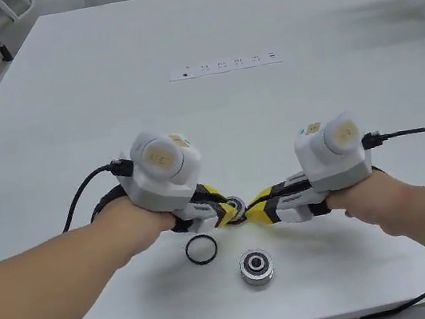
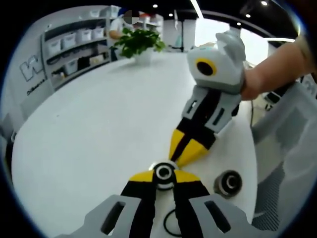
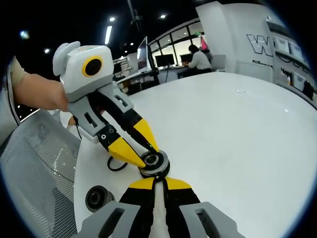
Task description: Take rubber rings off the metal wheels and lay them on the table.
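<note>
The left claw (image 2: 164, 179) is gripping a metal wheel (image 2: 164, 172). The right claw (image 3: 154, 181), nearly closed, is seemingly pinching its rim.

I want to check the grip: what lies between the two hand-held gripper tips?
A metal wheel, clearest in the left gripper view: the left hand-held gripper clamps it, the right hand-held gripper touches its rim.

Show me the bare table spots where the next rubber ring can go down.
Widest bare stretch: the white table between the recessed socket strip and the left tongs and right tongs. Either side is bare apart from black cables. Crowded: the near edge, where the black rubber ring and silver metal wheel lie close to the tongs.
</note>
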Available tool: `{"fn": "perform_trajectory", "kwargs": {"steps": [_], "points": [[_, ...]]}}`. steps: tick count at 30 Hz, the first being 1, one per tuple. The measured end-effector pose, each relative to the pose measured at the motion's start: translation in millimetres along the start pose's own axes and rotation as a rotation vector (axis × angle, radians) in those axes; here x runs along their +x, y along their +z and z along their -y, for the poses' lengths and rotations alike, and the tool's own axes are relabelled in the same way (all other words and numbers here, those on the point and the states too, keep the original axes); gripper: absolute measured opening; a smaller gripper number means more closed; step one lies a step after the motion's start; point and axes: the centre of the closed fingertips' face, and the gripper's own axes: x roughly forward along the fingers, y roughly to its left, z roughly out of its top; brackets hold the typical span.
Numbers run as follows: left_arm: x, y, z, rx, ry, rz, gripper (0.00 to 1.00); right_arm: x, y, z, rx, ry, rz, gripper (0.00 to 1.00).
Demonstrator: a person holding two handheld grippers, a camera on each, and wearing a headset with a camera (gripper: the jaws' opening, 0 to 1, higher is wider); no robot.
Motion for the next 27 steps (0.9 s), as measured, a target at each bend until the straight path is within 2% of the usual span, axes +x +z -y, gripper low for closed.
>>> {"fn": "perform_trajectory", "kwargs": {"steps": [13,15,19,27], "points": [[-0.4,-0.5,2.3,0.01,0.025,-0.001,0.13,-0.3,-0.8,-0.7,0.102,-0.02,-0.001,0.0],[-0.4,-0.6,2.6,0.013,0.026,-0.002,0.13,-1.9,0.1,-0.9,0.144,-0.016,0.01,0.0],[-0.2,-1.0,2.6,0.016,0.029,-0.004,0.13,-7.0,3.8,2.2,0.286,-0.011,0.063,0.0],[0.3,-1.3,4.9,0.023,0.034,-0.009,0.13,-10.5,8.5,-5.9,0.346,-0.011,0.095,0.0]]}}
